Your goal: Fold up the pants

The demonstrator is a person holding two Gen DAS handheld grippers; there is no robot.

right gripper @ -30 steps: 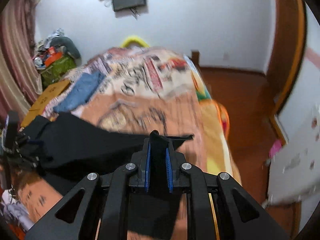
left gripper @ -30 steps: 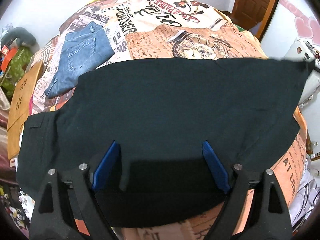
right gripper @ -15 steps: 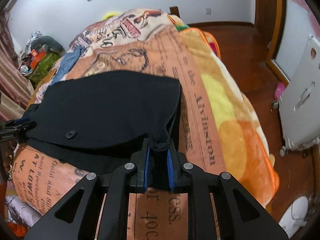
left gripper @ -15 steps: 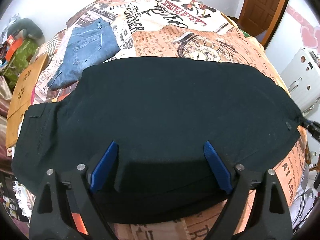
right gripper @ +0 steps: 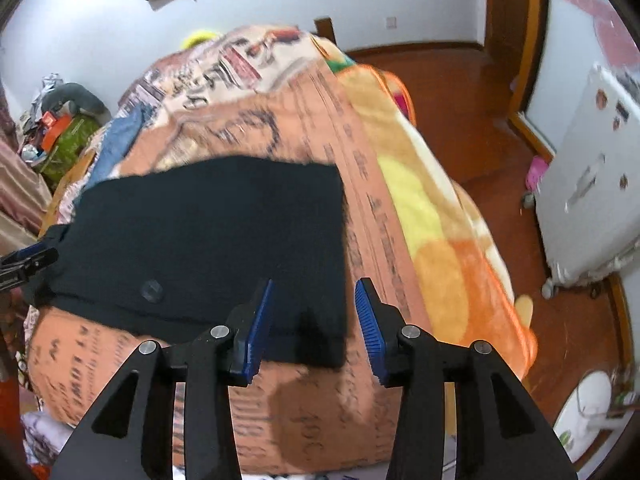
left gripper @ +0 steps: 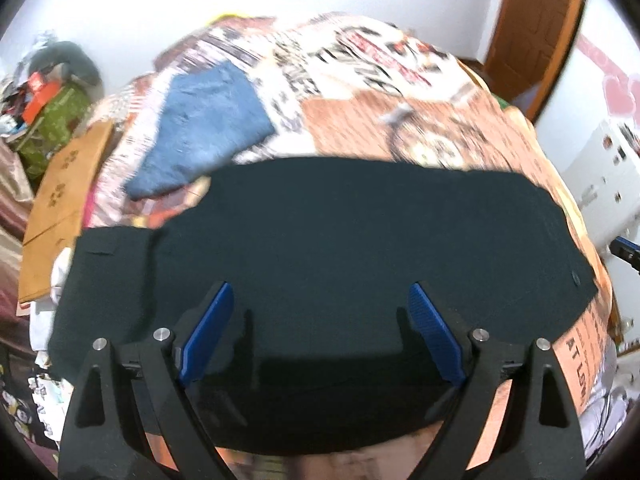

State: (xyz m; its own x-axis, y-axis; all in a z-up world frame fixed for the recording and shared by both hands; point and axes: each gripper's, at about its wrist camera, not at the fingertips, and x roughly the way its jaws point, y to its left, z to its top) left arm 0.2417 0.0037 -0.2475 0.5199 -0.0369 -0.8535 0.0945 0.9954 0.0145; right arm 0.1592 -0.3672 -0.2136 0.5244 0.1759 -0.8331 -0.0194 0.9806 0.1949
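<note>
Across the near end of the bed, the black pants (left gripper: 360,248) lie folded flat on the printed blanket (right gripper: 400,208), one side edge close to the bed's right edge, a button (right gripper: 150,290) showing near the front. Right gripper (right gripper: 314,320): jaws opening, pads off the cloth, the pants' corner just below and between them. Left gripper (left gripper: 320,332): jaws wide apart, nothing clamped, hovering over the near hem. My read: release step. Do it clean by clearing the corner fully before pulling away, no snagging; then square the edges for the next fold. Blue jeans (left gripper: 204,128) sit well apart, toward the far left corner.
</note>
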